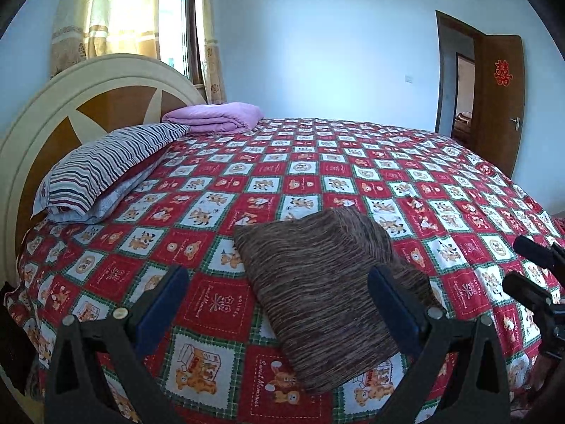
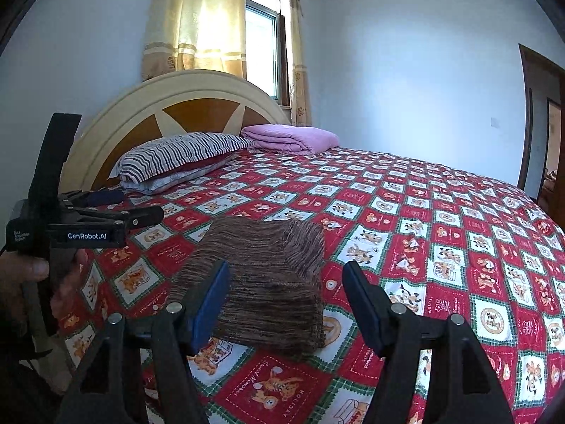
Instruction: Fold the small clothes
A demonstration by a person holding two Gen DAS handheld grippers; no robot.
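Observation:
A brown striped garment (image 1: 317, 289) lies folded into a compact rectangle on the red patterned bedspread (image 1: 317, 162); it also shows in the right wrist view (image 2: 268, 279). My left gripper (image 1: 279, 279) is open and empty, held just above the garment's near edge, with its right finger over the cloth. My right gripper (image 2: 286, 275) is open and empty, just in front of the garment. The left gripper also shows at the left of the right wrist view (image 2: 134, 212), and the right gripper at the right edge of the left wrist view (image 1: 529, 265).
A striped pillow (image 1: 106, 169) and a folded purple blanket (image 1: 215, 116) lie by the headboard (image 1: 88, 99). A curtained window (image 2: 261, 35) is behind it. An open wooden door (image 1: 498, 99) stands at the far right.

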